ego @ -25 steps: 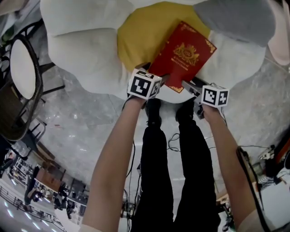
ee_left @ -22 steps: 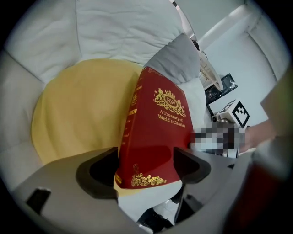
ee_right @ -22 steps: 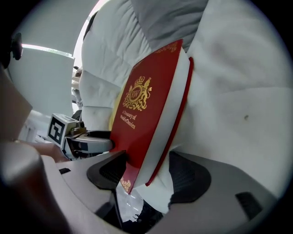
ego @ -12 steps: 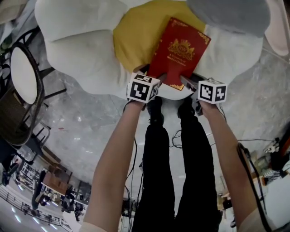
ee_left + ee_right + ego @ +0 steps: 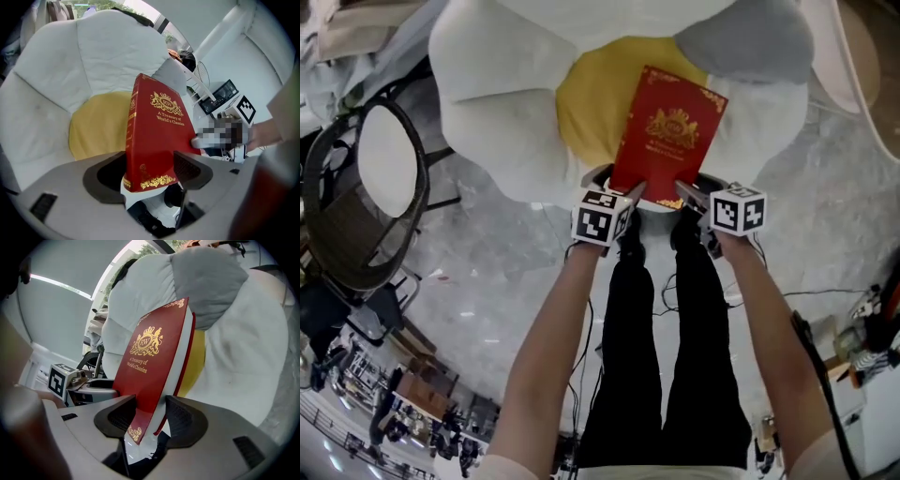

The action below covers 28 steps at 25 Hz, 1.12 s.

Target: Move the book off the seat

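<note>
Both arms stretch forward and down. The left gripper (image 5: 630,193) and right gripper (image 5: 686,195), jaws just closed in, each clamp a near corner of the red book (image 5: 667,131), held tilted over the yellow middle of the white petal-shaped seat (image 5: 497,112). The left gripper view shows its spine, the right its page edges (image 5: 182,352). Below is a grey marble floor (image 5: 487,272), with a round-seated chair (image 5: 384,159) on the left.

The seat (image 5: 497,112) rings its yellow centre (image 5: 586,108) with white petals on left and far sides; a grey cushion (image 5: 750,42) bulks at far right; the book (image 5: 667,131) covers the centre's right part, bare yellow open to its left; marble floor (image 5: 478,272) lies free near left and right; a black chair (image 5: 386,159) stands well left; the person's legs (image 5: 661,356) fill the near middle.
</note>
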Motion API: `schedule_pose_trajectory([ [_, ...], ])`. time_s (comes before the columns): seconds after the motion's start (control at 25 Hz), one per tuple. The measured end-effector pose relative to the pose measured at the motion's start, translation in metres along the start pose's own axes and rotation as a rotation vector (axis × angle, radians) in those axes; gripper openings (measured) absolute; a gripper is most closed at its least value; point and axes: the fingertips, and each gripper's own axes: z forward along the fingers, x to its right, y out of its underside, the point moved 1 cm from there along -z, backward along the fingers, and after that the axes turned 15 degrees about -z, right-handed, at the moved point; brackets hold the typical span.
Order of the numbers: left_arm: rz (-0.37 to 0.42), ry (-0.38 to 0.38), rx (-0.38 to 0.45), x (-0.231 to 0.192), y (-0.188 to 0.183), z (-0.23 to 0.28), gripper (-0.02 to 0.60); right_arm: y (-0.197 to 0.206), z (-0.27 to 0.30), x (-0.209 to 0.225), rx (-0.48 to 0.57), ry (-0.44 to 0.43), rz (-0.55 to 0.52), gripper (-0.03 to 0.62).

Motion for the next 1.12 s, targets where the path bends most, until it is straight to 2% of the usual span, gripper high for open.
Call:
schedule_pose_trajectory([
  [0.32,0.041,0.030,0.035,0.063,-0.020,-0.085,0.314,-0.034,-0.086,-0.050,0.043,0.052,-0.024,0.215],
  [0.48,0.070,0.043,0.052,0.090,-0.030,-0.125,0.314,-0.053,-0.123,-0.082,0.098,0.064,-0.015,0.215],
  [0.68,0.106,0.070,0.035,0.130,-0.029,-0.180,0.311,-0.060,-0.182,-0.122,0.120,0.112,-0.008,0.215],
  [0.8,0.137,0.084,0.023,0.153,-0.031,-0.213,0.310,-0.066,-0.211,-0.151,0.166,0.099,0.025,0.215],
  [1.12,0.231,0.122,-0.005,0.218,-0.031,-0.279,0.310,-0.068,-0.294,-0.200,0.264,0.161,0.078,0.215],
])
